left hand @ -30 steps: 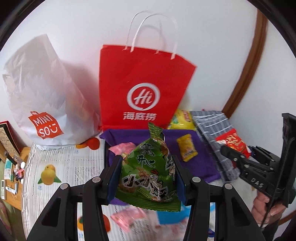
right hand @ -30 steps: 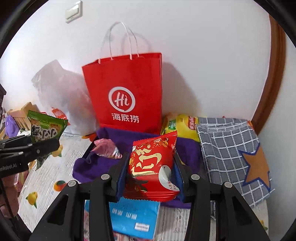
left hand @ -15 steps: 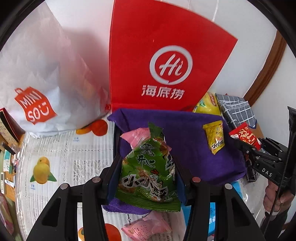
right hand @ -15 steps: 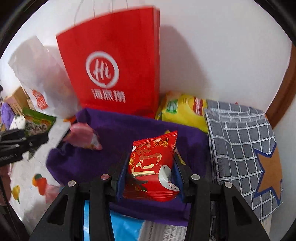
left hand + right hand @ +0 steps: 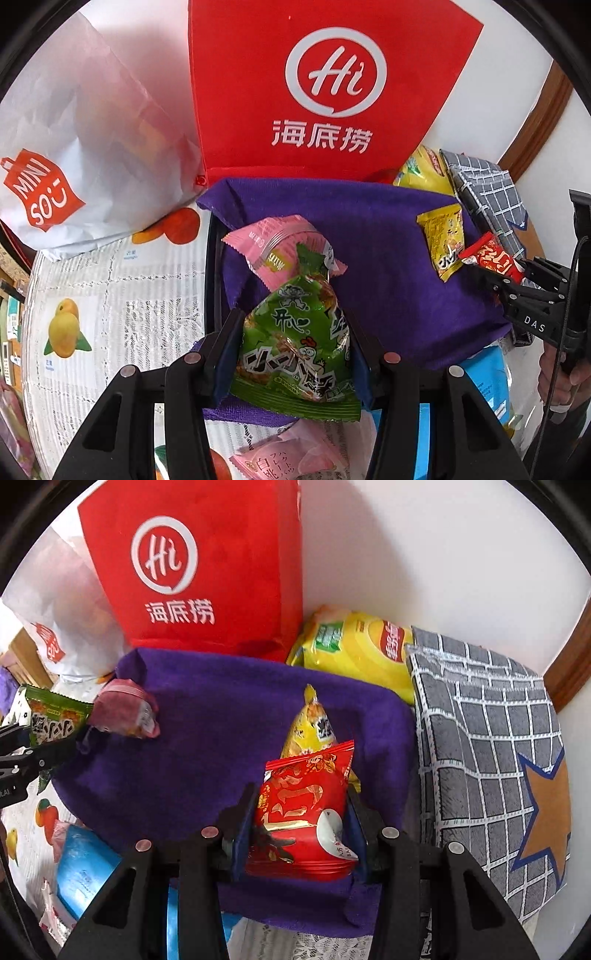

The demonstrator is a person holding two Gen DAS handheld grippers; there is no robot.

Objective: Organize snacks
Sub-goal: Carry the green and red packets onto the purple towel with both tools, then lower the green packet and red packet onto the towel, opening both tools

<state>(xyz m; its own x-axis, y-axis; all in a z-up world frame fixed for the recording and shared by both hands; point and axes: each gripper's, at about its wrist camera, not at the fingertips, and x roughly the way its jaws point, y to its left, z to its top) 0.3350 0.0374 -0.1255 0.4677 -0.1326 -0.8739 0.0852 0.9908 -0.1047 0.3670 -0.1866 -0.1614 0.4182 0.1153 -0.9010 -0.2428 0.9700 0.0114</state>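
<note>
Left gripper (image 5: 295, 347) clamped on 1 green snack packet (image 5: 295, 347), long axis toward 12 o'clock. Right gripper (image 5: 301, 823) clamped on 1 red snack packet (image 5: 301, 819), same axis. Purple cloth (image 5: 388, 258) lies directly beneath and ahead of both. On it: 1 pink packet (image 5: 273, 243) at 12 o'clock, just beyond the green one; 1 yellow packet (image 5: 310, 727) at 12 o'clock from the red. Judged: each hand sets down by its nearer packet.

Left gripper (image 5: 295, 354), right gripper (image 5: 301, 830): both angled down, jaws clamped on packets.
</note>
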